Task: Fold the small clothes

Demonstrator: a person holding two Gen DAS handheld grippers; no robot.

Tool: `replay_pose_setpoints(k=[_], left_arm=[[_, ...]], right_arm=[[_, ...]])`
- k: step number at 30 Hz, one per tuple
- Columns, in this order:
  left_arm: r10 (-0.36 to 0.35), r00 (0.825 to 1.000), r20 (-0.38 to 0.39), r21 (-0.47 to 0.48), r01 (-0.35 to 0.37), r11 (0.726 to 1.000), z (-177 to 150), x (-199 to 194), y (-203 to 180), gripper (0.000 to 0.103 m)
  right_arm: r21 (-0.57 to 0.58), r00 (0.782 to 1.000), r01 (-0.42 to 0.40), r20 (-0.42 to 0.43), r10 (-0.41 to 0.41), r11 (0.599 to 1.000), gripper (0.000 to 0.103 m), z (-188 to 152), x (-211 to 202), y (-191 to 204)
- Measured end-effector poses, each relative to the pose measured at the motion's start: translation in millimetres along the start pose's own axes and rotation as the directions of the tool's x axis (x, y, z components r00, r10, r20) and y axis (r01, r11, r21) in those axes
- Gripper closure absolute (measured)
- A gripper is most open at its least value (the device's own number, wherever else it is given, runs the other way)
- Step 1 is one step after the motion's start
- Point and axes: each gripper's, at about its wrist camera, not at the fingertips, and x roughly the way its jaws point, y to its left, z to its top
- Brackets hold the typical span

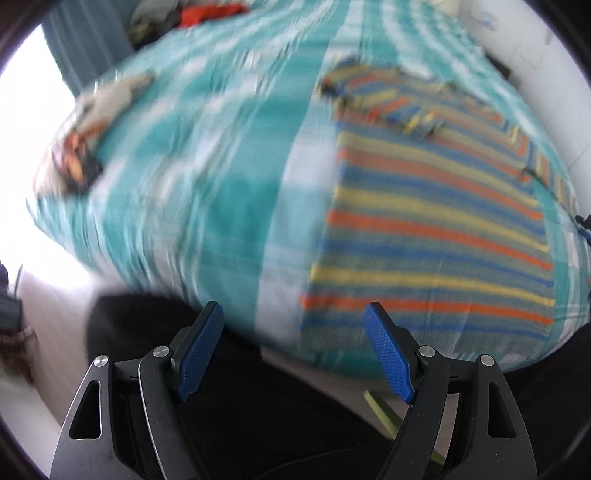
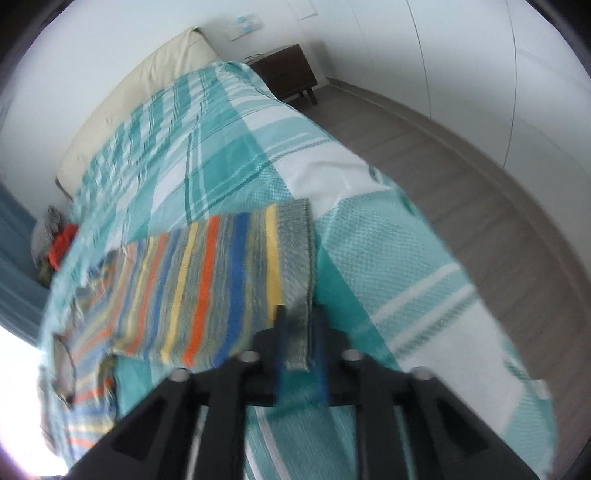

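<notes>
A small striped knit garment (image 1: 436,221), in orange, blue, yellow and grey bands, lies spread on the teal-and-white bedspread (image 1: 207,177), blurred by motion. My left gripper (image 1: 293,314) is open and empty, above the bed's near edge just left of the garment's lower corner. In the right wrist view my right gripper (image 2: 300,314) is shut on the garment's grey hem (image 2: 295,251) and holds that edge lifted off the bedspread (image 2: 369,266), while the rest of the striped garment (image 2: 192,280) trails to the left.
More clothes lie at the bed's left side (image 1: 81,147), and a pile of clothes with a red piece sits at the far end (image 1: 207,14). A cream headboard (image 2: 136,92), a dark nightstand (image 2: 288,74) and grey floor (image 2: 480,177) flank the bed.
</notes>
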Motion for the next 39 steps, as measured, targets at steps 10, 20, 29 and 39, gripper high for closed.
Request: replay_pose_setpoints(k=[10, 20, 29, 39], left_arm=[[-0.348, 0.930, 0.120, 0.402, 0.275, 0.873, 143, 12, -111, 0.006], [-0.094, 0.995, -0.010, 0.473, 0.088, 0.876, 186, 169, -162, 0.084], [-0.008, 0.991, 0.131, -0.386, 0.059, 0.921, 234, 132, 111, 0.098], [-0.033, 0.999, -0.035, -0.556, 0.008, 0.831, 202, 197, 188, 0.098]], right_arm=[[-0.109, 0.995, -0.066, 0.067, 0.073, 0.992, 0.038, -67, -88, 33], [-0.225, 0.986, -0.162, -0.009, 0.164, 0.961, 0.038, -151, -92, 92], [-0.286, 0.984, -0.173, -0.009, 0.178, 0.943, 0.037, -157, -89, 101], [-0.311, 0.985, -0.173, -0.059, 0.162, 0.935, 0.038, -164, -72, 112]])
